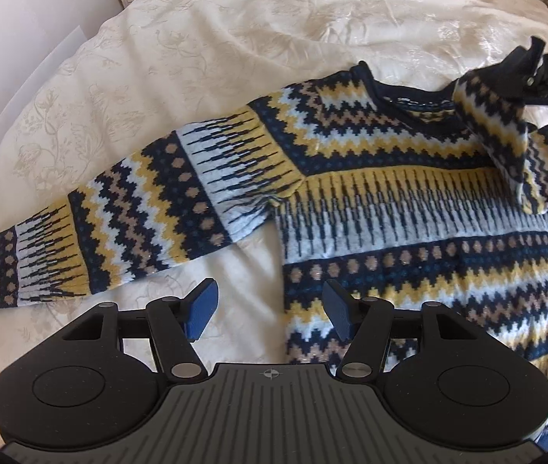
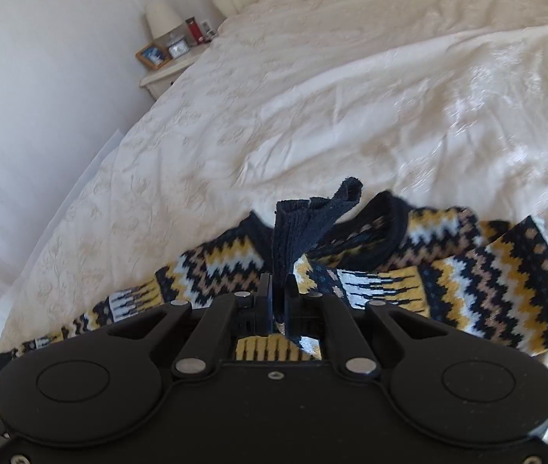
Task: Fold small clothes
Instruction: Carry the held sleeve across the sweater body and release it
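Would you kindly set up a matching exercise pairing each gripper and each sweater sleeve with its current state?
Things:
1. left gripper
2. right gripper
3. outstretched sleeve
4. lifted sleeve

States:
A. lying flat on the bedspread
B. open, holding nothing
C. pinched at its navy cuff and raised over the sweater
D. shut on fabric

Pairs: 1-B, 2-D, 3-A, 4-C

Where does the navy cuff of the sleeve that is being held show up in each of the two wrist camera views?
Left wrist view: the navy cuff is at the far upper right, pinched in the right hand-held gripper.
Right wrist view: the navy cuff stands at centre, rising from the shut right hand-held gripper.
Shared landmark: the sweater's navy neckline, beside the cuff in both.
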`<state>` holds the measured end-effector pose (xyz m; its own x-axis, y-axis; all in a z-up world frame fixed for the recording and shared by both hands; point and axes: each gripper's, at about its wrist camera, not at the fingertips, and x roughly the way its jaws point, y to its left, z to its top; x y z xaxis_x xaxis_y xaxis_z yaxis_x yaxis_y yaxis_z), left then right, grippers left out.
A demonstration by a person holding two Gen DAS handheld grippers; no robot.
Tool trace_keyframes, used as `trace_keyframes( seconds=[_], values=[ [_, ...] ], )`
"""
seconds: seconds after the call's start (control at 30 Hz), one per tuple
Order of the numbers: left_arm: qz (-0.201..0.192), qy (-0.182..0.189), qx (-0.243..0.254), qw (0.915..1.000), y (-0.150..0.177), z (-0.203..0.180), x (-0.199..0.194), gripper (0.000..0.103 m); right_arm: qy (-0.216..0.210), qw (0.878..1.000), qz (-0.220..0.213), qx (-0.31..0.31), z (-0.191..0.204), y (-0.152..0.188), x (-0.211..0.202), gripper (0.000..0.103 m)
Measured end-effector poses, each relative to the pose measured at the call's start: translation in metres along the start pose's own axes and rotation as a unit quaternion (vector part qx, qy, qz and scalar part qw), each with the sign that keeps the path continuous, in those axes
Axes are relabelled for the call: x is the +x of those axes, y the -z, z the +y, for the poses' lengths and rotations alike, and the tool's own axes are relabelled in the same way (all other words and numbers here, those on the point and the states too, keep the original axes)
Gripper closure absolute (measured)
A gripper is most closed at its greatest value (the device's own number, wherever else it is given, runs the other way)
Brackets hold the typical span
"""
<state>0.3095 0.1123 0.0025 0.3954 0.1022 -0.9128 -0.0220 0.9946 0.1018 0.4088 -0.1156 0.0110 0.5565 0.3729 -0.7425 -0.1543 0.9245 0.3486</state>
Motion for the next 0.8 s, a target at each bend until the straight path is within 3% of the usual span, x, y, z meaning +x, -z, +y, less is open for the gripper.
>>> trace_keyframes(
  seconds=[0.27,0.3,0.33,0.4,0.67,0.8],
  values=[
    [-0.001,0.025,-0.014,0.9996,-0.007,0.02,0.015,0.045,-0.003,0.997,0.053,-0.058,0.035,0.047,0.031,0.081],
    [-0.002,0.028,-0.017,0.9995,-0.009,0.02,0.017,0.045,0.003,0.996,0.057,-0.062,0.036,0.051,0.03,0.077],
    [-0.003,0.03,-0.019,0.9994,-0.011,0.019,0.019,0.045,0.008,0.996,0.057,-0.066,0.033,0.054,0.029,0.063],
    [-0.006,0.033,-0.023,0.9992,-0.015,0.015,0.021,0.045,0.02,0.996,0.057,-0.072,0.027,0.06,0.025,0.048],
    [-0.012,0.042,-0.024,0.9988,-0.026,-0.018,0.037,0.044,0.09,0.991,0.082,-0.058,-0.026,0.085,0.015,0.046],
    [-0.01,0.047,-0.024,0.9985,-0.028,-0.035,0.052,0.044,0.113,0.988,0.096,-0.045,-0.052,0.102,0.011,0.038]
  ],
)
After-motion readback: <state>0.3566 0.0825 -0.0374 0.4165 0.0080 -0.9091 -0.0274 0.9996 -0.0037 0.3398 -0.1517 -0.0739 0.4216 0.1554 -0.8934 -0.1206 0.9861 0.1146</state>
